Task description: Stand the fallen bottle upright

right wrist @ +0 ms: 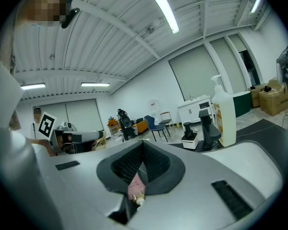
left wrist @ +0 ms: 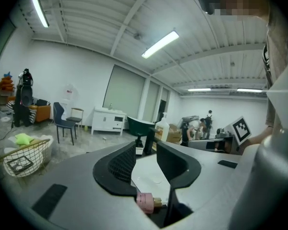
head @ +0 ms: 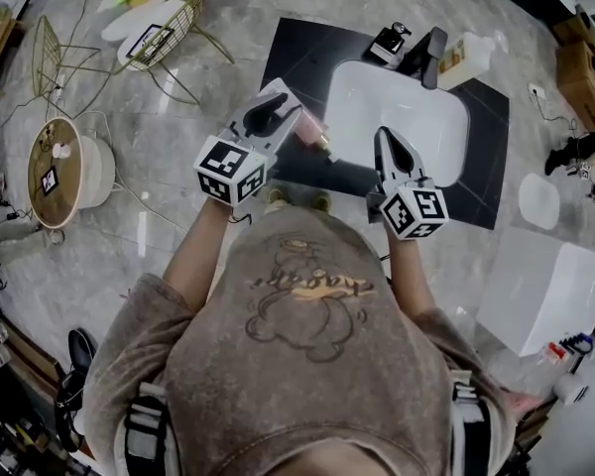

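Observation:
The pink bottle (head: 313, 135) with a gold cap lies on its side on the black counter (head: 297, 58), at the near left rim of the white sink (head: 446, 137). My left gripper (head: 270, 107) hovers just left of it with its jaws apart and nothing between the pads. In the left gripper view the bottle (left wrist: 145, 201) shows low under the gripper (left wrist: 145, 145), cap to the right. My right gripper (head: 382, 135) is over the sink's near rim, to the bottle's right. Its jaws (right wrist: 143, 143) meet at the tips, and the bottle (right wrist: 136, 188) shows beneath them.
A black faucet (head: 431, 58), a tall soap dispenser (head: 466, 58) and a small black pump bottle (head: 387, 43) stand behind the sink. On the floor are a wire basket (head: 164, 33), a round stool (head: 55, 172) and a white box (head: 550, 286).

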Action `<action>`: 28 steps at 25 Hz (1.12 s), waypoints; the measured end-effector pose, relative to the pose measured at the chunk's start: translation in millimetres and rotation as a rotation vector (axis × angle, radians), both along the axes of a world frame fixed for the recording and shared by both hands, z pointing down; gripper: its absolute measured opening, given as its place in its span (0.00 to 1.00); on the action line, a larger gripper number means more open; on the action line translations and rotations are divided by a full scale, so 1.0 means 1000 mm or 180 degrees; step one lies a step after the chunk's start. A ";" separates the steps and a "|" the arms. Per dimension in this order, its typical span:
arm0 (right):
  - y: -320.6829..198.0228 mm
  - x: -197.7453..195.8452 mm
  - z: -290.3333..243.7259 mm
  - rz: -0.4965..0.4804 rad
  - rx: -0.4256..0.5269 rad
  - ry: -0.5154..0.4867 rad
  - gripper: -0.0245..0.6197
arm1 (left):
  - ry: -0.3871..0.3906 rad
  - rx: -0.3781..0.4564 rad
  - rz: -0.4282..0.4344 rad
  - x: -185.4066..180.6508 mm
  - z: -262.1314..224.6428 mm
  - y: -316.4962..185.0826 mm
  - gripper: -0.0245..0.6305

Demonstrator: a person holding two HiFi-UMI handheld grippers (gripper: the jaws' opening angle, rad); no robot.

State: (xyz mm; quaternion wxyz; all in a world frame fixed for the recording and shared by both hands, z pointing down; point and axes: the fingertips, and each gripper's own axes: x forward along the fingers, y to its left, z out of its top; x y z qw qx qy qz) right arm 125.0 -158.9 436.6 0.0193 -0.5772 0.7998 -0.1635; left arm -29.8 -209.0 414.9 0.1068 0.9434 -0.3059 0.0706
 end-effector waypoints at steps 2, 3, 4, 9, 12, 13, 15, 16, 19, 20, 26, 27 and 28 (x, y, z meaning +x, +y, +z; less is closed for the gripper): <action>0.000 0.001 -0.001 0.0030 0.0006 0.0001 0.04 | -0.0048 0.0003 0.0148 0.005 0.002 0.000 0.26; 0.000 0.002 -0.001 0.0044 0.0010 0.0000 0.04 | -0.0086 0.0006 0.0231 0.008 0.004 0.000 0.29; 0.000 0.002 -0.001 0.0057 0.0012 -0.0002 0.04 | -0.0138 0.0012 0.0319 0.011 0.006 0.000 0.33; 0.003 0.007 -0.001 0.0143 0.0004 -0.0002 0.04 | -0.0475 0.0051 0.0807 0.032 0.023 0.006 0.45; 0.007 0.010 0.000 0.0212 -0.0003 0.0000 0.04 | -0.0675 0.0071 0.1092 0.043 0.038 0.012 0.46; 0.008 0.012 0.001 0.0235 -0.0007 0.0001 0.04 | -0.0738 0.0075 0.1188 0.046 0.043 0.014 0.46; 0.011 0.015 0.001 0.0281 -0.0015 0.0002 0.04 | -0.0885 0.0079 0.1384 0.054 0.055 0.018 0.46; 0.012 0.018 0.002 0.0305 -0.0019 0.0003 0.04 | -0.0976 0.0076 0.1489 0.058 0.062 0.020 0.46; 0.017 0.025 0.003 0.0379 -0.0034 0.0007 0.04 | -0.1283 0.0047 0.1853 0.069 0.087 0.031 0.45; 0.018 0.027 0.004 0.0404 -0.0041 0.0007 0.04 | -0.1384 0.0046 0.1983 0.072 0.095 0.034 0.46; 0.027 0.037 0.007 0.0538 -0.0077 -0.0004 0.04 | -0.1909 0.0175 0.2593 0.084 0.136 0.049 0.46; 0.029 0.040 0.008 0.0560 -0.0084 -0.0006 0.04 | -0.1984 0.0198 0.2673 0.086 0.142 0.049 0.46; 0.030 0.043 0.009 0.0583 -0.0093 -0.0009 0.04 | -0.2050 0.0212 0.2749 0.088 0.147 0.050 0.46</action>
